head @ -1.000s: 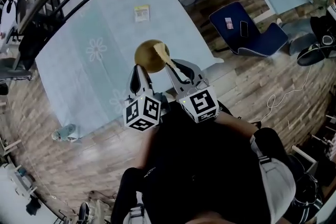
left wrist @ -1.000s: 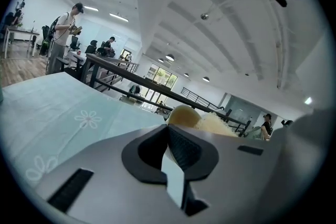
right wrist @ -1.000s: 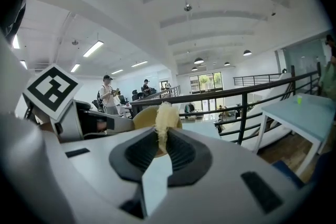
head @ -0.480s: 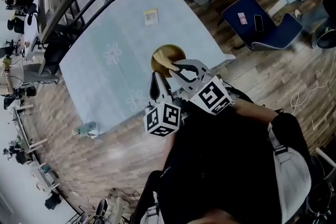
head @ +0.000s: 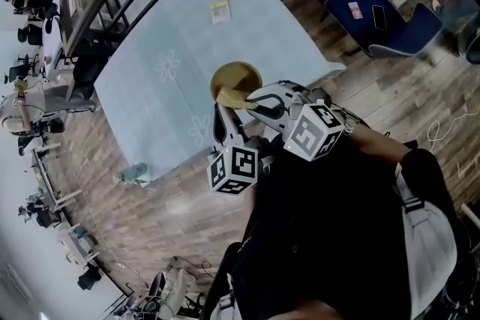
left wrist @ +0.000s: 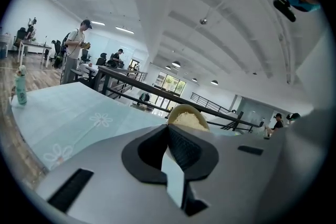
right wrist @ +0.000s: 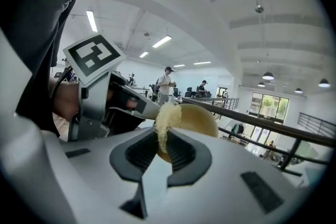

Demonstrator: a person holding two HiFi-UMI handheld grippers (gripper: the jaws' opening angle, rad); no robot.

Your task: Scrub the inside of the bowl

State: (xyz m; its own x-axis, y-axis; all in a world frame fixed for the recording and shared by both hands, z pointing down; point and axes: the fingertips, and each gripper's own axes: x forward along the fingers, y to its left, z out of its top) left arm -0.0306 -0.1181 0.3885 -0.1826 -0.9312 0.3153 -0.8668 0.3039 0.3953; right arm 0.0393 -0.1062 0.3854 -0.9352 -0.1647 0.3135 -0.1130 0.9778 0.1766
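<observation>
- Bowl [head: 238, 76]: on the surface [head: 161, 97], near its edge.
- Right gripper [head: 249, 101]: jaws clenched on a sponge [head: 229, 95] at the bowl's near rim.
- Left gripper [head: 220, 116]: jaws clenched, just beside the bowl; a hold on it cannot be confirmed.
- Progress: sponge in position; most of the scrubbing inside probably remains.

I see an ochre-brown bowl [head: 241, 76] on a pale blue-green counter [head: 150, 97] printed with white daisies, a pale yellow sponge [head: 229, 95] at the bowl's near rim, light grey left tongs [head: 220, 113] and right tongs [head: 251, 100] with black pads and black-and-white chequered cubes [head: 232, 170], and a navy chair [head: 390, 30] beyond the bowl on brown plank floor [head: 150, 213].
</observation>
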